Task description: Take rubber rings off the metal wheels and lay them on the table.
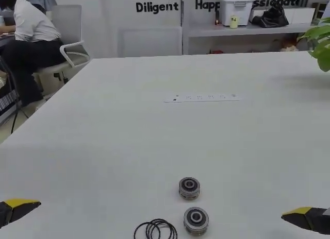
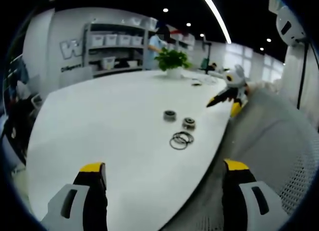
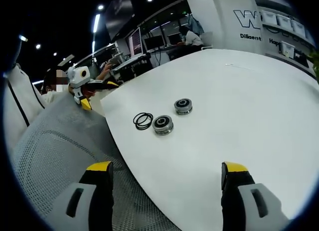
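Jaws of left gripper (image 2: 163, 166) and right gripper (image 3: 166, 166) are held apart; rubber rings (image 1: 155, 229) are laid beside metal wheels (image 1: 189, 188), task judged largely done.

Open-plan office: a white table (image 1: 154, 120) stretches ahead of the jaws of the left gripper (image 2: 164, 167), with shelves (image 2: 114, 47) of bins and a potted plant (image 2: 172, 59) far beyond them. Far beyond the jaws of the right gripper (image 3: 167, 167) are desk monitors (image 3: 149, 42), a seated person (image 3: 192, 38) and wall lettering (image 3: 249, 36).
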